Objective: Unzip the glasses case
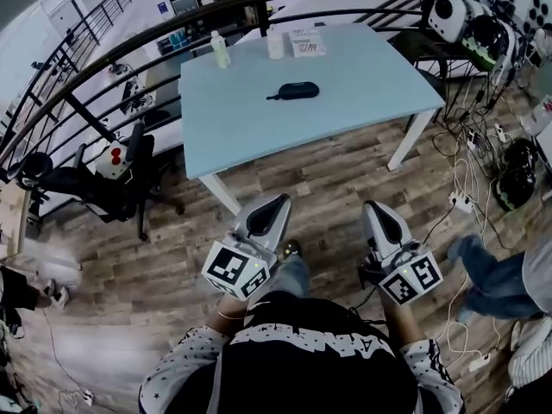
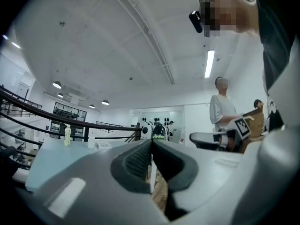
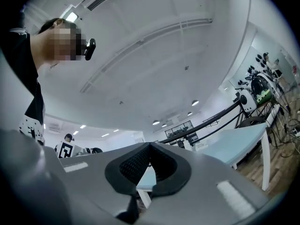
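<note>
A dark oval glasses case (image 1: pixel 292 90) lies in the middle of a pale blue table (image 1: pixel 362 93), its zip pull pointing left. My left gripper (image 1: pixel 281 198) and right gripper (image 1: pixel 370 205) hang side by side over the wooden floor, short of the table's near edge. Both point toward the table. The left gripper (image 2: pixel 151 140) is shut with nothing between its jaws. The right gripper (image 3: pixel 150 145) is shut and empty too. The case does not show in either gripper view.
A small bottle (image 1: pixel 221 50), a white container (image 1: pixel 275 43) and a printed box (image 1: pixel 307 41) stand at the table's far edge. A curved black railing (image 1: pixel 172 24) runs behind. An office chair (image 1: pixel 103 175) stands left; cables (image 1: pixel 470 179) and a person's legs (image 1: pixel 492 274) at right.
</note>
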`<state>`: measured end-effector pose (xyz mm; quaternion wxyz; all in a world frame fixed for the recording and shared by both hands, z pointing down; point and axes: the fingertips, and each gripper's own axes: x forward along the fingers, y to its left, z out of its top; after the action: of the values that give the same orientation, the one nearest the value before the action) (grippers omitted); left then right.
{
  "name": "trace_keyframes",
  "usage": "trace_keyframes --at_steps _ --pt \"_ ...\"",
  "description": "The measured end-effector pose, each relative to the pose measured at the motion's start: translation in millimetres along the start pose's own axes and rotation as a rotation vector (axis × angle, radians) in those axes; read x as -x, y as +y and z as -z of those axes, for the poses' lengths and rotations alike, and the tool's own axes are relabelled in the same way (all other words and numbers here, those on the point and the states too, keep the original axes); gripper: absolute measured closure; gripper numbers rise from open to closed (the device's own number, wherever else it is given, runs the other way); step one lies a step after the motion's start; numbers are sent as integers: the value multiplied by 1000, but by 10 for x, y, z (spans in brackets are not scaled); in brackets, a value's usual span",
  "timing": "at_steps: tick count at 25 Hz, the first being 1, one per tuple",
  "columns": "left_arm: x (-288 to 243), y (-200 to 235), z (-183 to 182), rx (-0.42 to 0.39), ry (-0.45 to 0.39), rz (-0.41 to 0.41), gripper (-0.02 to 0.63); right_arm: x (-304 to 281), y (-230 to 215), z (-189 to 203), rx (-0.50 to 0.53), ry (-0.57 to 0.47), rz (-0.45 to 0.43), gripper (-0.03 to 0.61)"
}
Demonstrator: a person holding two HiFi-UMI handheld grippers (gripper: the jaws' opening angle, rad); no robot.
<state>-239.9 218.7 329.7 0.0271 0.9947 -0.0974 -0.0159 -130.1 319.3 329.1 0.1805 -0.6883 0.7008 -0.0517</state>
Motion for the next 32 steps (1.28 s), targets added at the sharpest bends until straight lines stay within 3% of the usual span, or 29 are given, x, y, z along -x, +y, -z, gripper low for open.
trace_keyframes --at_steps 9,17,26,32 --pt "-615 546 164 50 9 41 614 -626 -453 114 15 57 25 581" --pt "-930 1232 263 74 47 -28 614 -1359 -783 198 -5 86 -15 581" --pt "-1444 1712 88 102 1 5 614 -1943 -1082 -37 55 99 -4 581" --pt "-1744 2152 2 78 -11 2 614 -2392 -1288 -174 101 84 -3 581"
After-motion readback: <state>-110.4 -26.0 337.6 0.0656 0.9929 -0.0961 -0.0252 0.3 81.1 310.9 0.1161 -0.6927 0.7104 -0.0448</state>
